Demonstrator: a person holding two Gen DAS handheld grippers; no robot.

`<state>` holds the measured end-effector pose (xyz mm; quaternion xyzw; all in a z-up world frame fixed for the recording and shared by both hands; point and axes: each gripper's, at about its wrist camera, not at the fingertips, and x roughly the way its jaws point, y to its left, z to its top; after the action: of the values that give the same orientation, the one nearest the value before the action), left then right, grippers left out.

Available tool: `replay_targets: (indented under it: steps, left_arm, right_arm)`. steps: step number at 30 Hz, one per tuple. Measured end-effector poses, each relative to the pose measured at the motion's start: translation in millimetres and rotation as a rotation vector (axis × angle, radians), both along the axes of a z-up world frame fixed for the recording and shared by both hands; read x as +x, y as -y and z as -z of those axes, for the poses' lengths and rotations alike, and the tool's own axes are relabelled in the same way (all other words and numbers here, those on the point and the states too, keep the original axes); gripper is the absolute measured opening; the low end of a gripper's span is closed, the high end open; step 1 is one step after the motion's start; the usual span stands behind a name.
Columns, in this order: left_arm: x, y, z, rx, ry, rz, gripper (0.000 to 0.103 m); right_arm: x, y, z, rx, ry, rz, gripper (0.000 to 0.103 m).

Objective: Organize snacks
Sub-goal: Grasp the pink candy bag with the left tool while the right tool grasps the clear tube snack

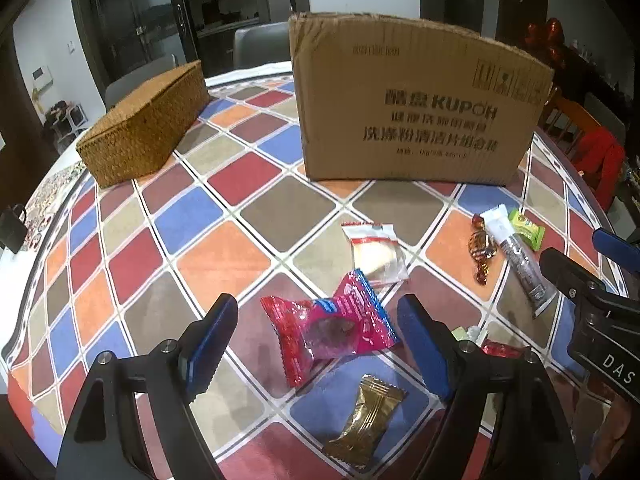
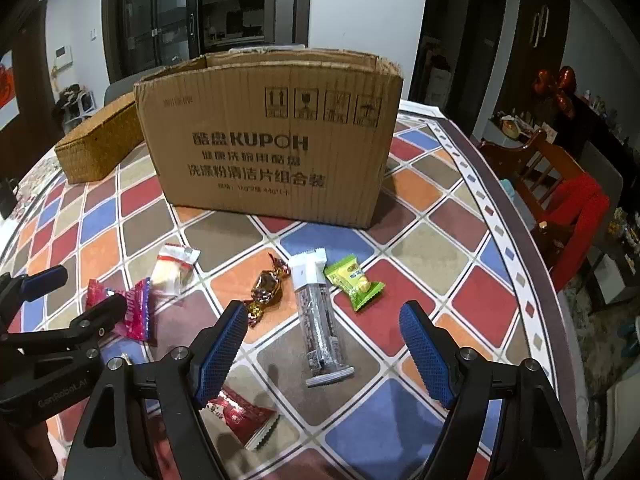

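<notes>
Several wrapped snacks lie on the checked tablecloth. In the left wrist view my left gripper (image 1: 320,340) is open, its jaws on either side of a pink packet (image 1: 332,330); a gold packet (image 1: 366,416) lies nearer and a clear white packet (image 1: 376,252) beyond. In the right wrist view my right gripper (image 2: 324,348) is open over a long grey bar (image 2: 320,320), with a brown twisted candy (image 2: 266,290) to its left, a green packet (image 2: 356,286) to its right and a red packet (image 2: 244,416) below the left jaw.
An open cardboard box (image 2: 272,140) stands at the back of the table. A woven basket (image 1: 148,124) sits to its left. The table edge (image 2: 520,264) curves along the right, with a wooden chair with red cloth (image 2: 568,192) past it.
</notes>
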<state>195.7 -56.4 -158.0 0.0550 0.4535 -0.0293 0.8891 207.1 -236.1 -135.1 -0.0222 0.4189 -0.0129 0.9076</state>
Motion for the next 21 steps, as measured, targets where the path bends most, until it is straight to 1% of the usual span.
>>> replay_targets:
  steps: [15, 17, 21]
  left_arm:
    - [11.3, 2.7, 26.5, 0.013, -0.061, -0.008, 0.081]
    - [12.6, 2.1, 29.9, 0.009, -0.069, -0.011, 0.080]
    - [14.8, 2.0, 34.6, -0.003, -0.085, -0.005, 0.072]
  right_arm:
    - [13.9, 1.6, 29.3, 0.013, -0.068, -0.004, 0.079]
    - [16.1, 1.3, 33.4, 0.013, -0.080, -0.002, 0.079]
    - [20.8, 3.2, 39.2, 0.016, -0.097, 0.006, 0.079]
